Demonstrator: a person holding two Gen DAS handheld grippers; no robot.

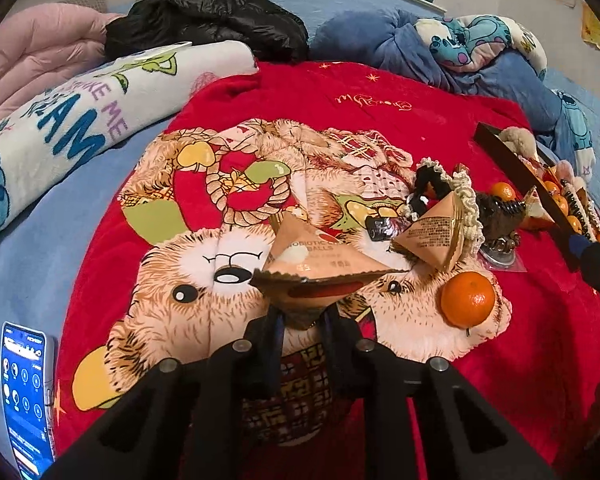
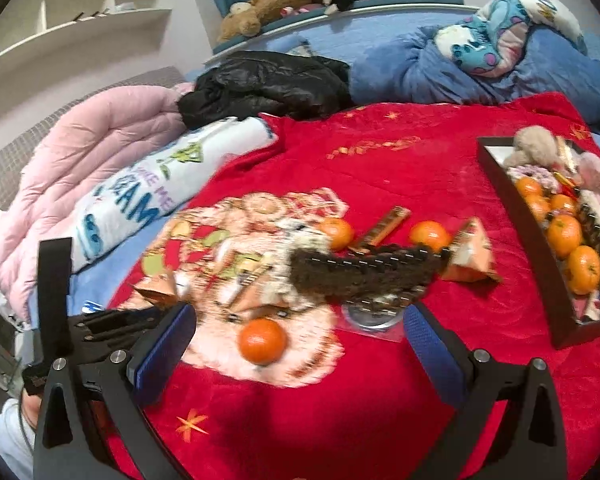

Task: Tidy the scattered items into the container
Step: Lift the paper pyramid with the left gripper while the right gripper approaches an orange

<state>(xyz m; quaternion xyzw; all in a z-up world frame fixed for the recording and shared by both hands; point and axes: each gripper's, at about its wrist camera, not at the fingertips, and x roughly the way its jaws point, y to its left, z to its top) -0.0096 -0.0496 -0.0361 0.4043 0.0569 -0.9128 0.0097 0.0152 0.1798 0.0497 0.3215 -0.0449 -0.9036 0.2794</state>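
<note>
Your left gripper (image 1: 302,322) pinches shut on the lower corner of a pyramid snack packet (image 1: 320,260), its fingers narrow, the packet standing up just beyond the tips over the red bear blanket (image 1: 380,92). Keep that pinch firm: only 1 corner is caught, and the thin foil will likely slip or swing if you tilt quickly, so carry it level.

Your right gripper (image 2: 300,332) hangs wide and empty, its blue pads (image 2: 166,344) apart, with 1 mandarin (image 2: 262,341) on the blanket just ahead between them. Beyond that mandarin lie a brown hair claw (image 2: 364,276), a second pyramid packet (image 2: 470,258), 2 more mandarins and a flat wrapped bar (image 2: 384,226).

The container, a dark tray (image 2: 512,216), sits well off to the right of both sets of fingers, already holding mandarins and soft toys. Take the packet across above the clutter, clear the tray's near wall, and release over a free patch, not onto the fruit. The right wrist view is blurred, so small details there cannot be told.
</note>
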